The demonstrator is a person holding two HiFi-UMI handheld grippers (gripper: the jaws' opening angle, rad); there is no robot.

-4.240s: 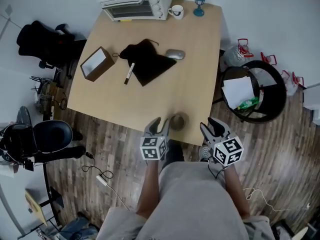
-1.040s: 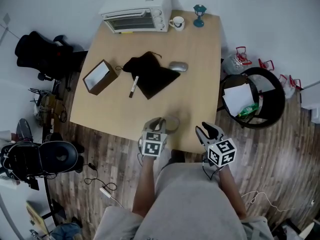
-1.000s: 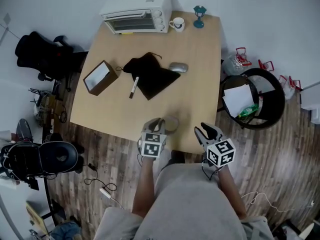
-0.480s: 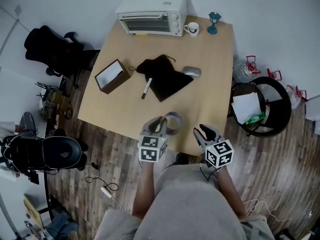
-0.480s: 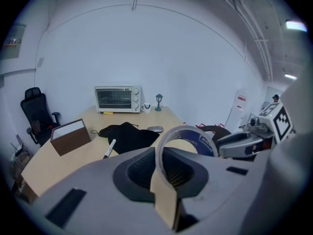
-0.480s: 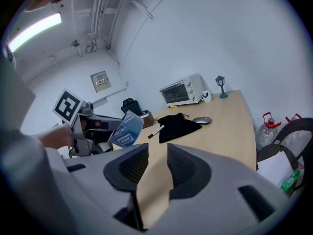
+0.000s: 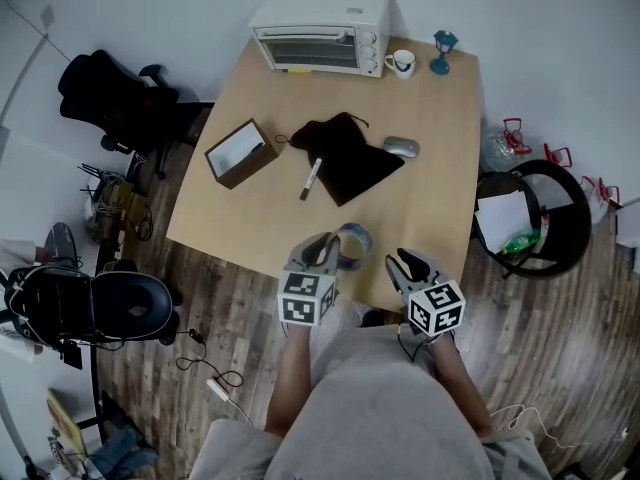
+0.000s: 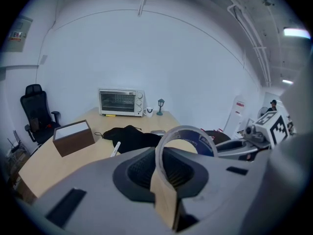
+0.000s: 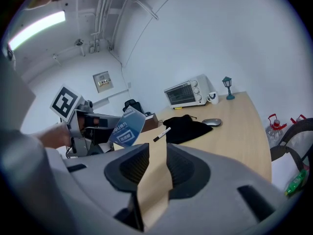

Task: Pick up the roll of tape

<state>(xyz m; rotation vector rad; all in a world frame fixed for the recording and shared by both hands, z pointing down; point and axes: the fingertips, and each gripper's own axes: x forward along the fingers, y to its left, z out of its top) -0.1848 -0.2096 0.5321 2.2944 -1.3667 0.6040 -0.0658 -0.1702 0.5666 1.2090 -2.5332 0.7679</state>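
Observation:
The roll of tape (image 7: 352, 245), a grey ring with a blue printed core, hangs just above the wooden table (image 7: 430, 208) near its front edge. My left gripper (image 7: 322, 248) is shut on the ring's wall. In the left gripper view the roll of tape (image 8: 188, 138) stands upright between the jaws. The right gripper (image 7: 408, 261) hovers to the right of the tape over the table's front edge. Its jaws are closing with nothing between them. From the right gripper view, the roll of tape (image 9: 128, 126) shows at the left in the left gripper (image 9: 83, 124).
On the table are a black pouch (image 7: 345, 156), a marker (image 7: 311, 178), a mouse (image 7: 401, 147) and a brown box (image 7: 240, 152). A toaster oven (image 7: 320, 30), mug (image 7: 400, 63) and small lamp (image 7: 441, 51) stand at the back. A black bin (image 7: 535, 218) stands right of the table.
The left gripper has risen with the tape, which earlier lay on the table. The right gripper has drifted left toward it, and its jaws have narrowed.

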